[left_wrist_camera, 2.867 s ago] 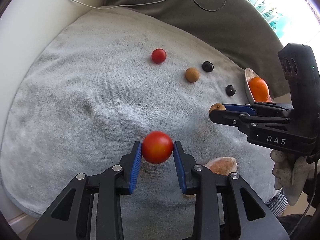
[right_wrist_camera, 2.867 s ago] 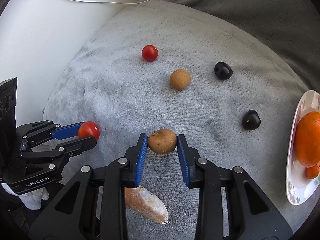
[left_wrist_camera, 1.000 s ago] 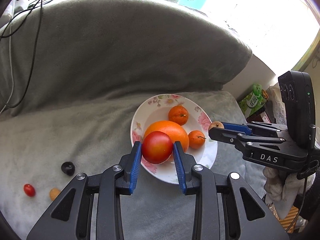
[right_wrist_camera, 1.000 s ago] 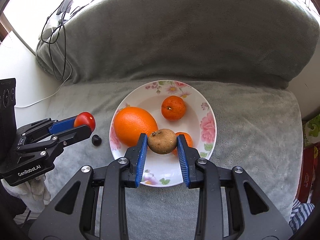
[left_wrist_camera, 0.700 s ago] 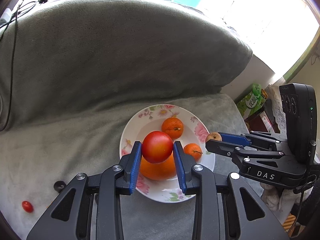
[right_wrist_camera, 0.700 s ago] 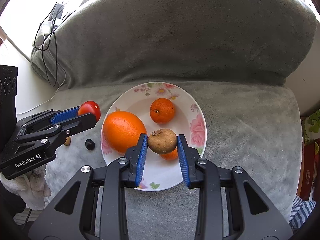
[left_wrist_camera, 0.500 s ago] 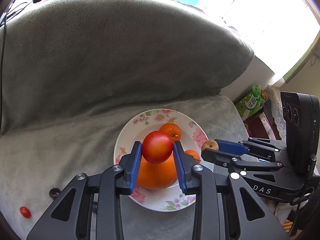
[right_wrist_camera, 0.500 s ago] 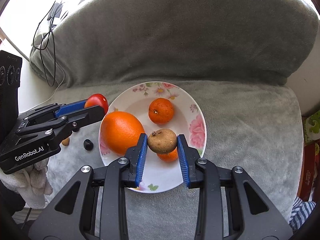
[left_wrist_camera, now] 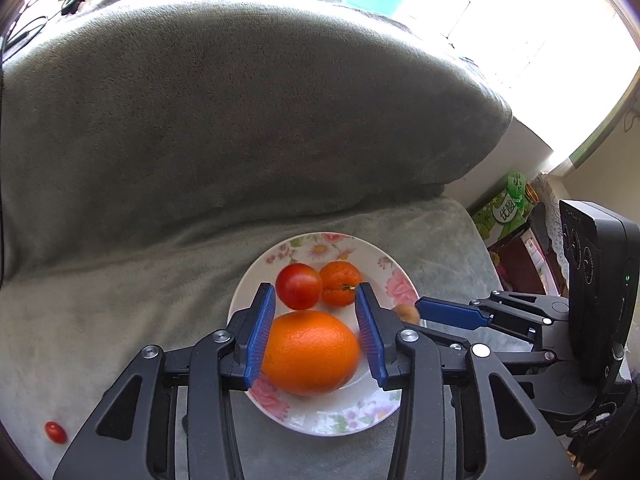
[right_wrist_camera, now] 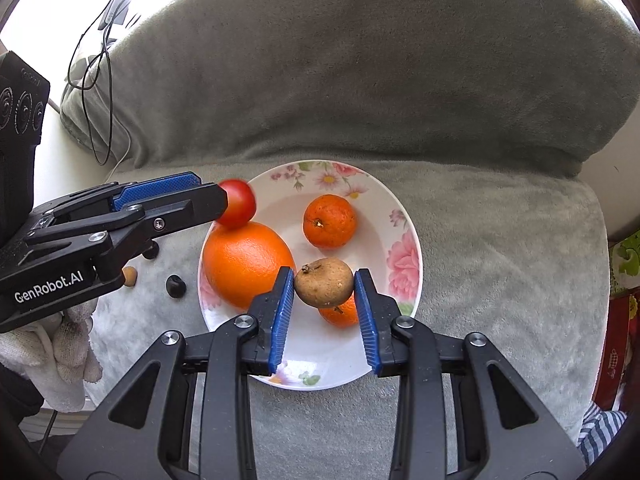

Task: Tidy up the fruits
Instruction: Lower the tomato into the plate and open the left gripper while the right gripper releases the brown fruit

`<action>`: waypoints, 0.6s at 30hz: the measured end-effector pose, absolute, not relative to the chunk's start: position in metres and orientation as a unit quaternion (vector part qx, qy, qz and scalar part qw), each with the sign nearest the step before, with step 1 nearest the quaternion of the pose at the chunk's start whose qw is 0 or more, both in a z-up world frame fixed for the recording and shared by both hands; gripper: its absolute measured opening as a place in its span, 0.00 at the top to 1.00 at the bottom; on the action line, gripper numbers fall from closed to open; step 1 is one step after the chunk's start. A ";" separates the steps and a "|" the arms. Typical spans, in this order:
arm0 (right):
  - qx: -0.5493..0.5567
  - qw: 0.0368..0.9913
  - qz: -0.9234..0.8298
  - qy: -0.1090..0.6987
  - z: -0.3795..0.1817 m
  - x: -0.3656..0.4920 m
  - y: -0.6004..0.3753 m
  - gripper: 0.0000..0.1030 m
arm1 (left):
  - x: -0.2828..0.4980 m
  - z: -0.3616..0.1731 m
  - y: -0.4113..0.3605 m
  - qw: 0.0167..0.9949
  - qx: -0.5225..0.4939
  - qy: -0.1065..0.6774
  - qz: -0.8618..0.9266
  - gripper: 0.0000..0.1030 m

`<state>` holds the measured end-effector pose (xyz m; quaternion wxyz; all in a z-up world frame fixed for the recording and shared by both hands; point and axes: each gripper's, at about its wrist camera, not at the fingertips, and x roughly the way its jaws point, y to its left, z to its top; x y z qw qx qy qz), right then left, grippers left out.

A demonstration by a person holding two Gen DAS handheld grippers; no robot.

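Tomato (left_wrist_camera: 298, 291) lies loose on the floral plate (left_wrist_camera: 394, 280) beneath the spread, empty left tongs (left_wrist_camera: 316, 332). Right tongs (right_wrist_camera: 324, 312) grip a brown fruit (right_wrist_camera: 324, 288) above the plate, seemingly for dropping.

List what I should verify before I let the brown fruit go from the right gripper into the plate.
1. Left gripper open, tomato free of its fingers: ok.
2. Tomato at rest inside the plate: cannot tell; it looks blurred in the right wrist view.
3. Right gripper shut on the brown fruit: ok.
4. Brown fruit above the plate, not the blanket: ok.
5. Bare plate below the fruit: not ok; a small orange lies just behind it, so the fruit may roll.
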<state>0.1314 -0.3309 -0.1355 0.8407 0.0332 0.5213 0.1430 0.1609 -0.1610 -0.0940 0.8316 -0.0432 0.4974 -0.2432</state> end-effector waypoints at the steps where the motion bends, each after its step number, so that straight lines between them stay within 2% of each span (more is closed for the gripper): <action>1: 0.033 0.843 0.142 0.518 -0.135 0.131 -0.331 0.50 | 0.161 -0.094 -0.161 0.832 -0.043 0.497 -0.243 0.58; 2: 0.033 0.845 0.142 0.515 -0.134 0.130 -0.330 0.43 | 0.161 -0.093 -0.161 0.833 -0.043 0.496 -0.242 0.58; 6: 0.031 0.845 0.144 0.514 -0.133 0.126 -0.329 0.41 | 0.161 -0.092 -0.162 0.835 -0.041 0.494 -0.240 0.49; 8: 0.029 0.847 0.143 0.512 -0.132 0.124 -0.328 0.33 | 0.160 -0.090 -0.163 0.837 -0.036 0.492 -0.238 0.47; 10: 0.028 0.849 0.142 0.509 -0.131 0.121 -0.328 0.29 | 0.159 -0.089 -0.164 0.839 -0.033 0.490 -0.235 0.34; 14: 0.025 0.851 0.137 0.507 -0.129 0.117 -0.329 0.22 | 0.158 -0.088 -0.161 0.839 -0.039 0.493 -0.226 0.28; 18: 0.025 0.852 0.137 0.505 -0.126 0.111 -0.328 0.21 | 0.156 -0.086 -0.156 0.841 -0.047 0.492 -0.220 0.28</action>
